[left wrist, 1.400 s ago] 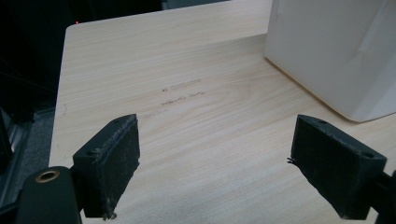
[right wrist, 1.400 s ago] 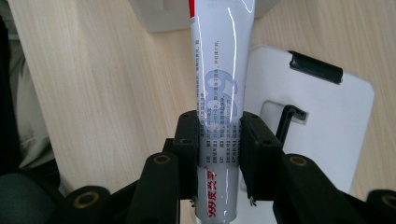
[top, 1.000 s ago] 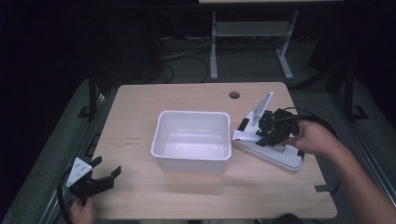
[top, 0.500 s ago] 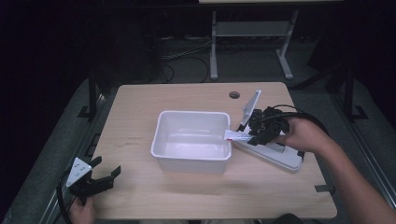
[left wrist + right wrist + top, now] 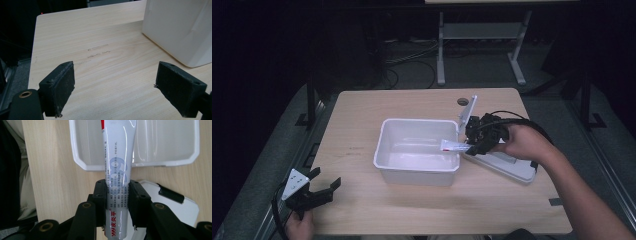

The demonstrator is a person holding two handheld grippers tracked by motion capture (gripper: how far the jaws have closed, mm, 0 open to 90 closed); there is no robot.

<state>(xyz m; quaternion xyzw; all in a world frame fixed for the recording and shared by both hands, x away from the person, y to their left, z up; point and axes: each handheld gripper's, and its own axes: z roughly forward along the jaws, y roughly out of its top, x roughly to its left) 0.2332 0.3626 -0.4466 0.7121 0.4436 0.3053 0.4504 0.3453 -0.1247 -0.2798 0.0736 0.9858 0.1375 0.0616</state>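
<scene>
Since a second ago the left tongs (image 5: 323, 190) have stayed at about 7 o'clock on the surface (image 5: 362, 110), jaws wide apart and empty, while the right tongs (image 5: 473, 145), clamped on the one white tube (image 5: 454, 145), have carried it from over the flat white lid (image 5: 507, 165) leftward. The tube now pokes over the 3 o'clock rim of the single white bin (image 5: 417, 170). Count: two tongs, one tube, one bin, one lid.
</scene>
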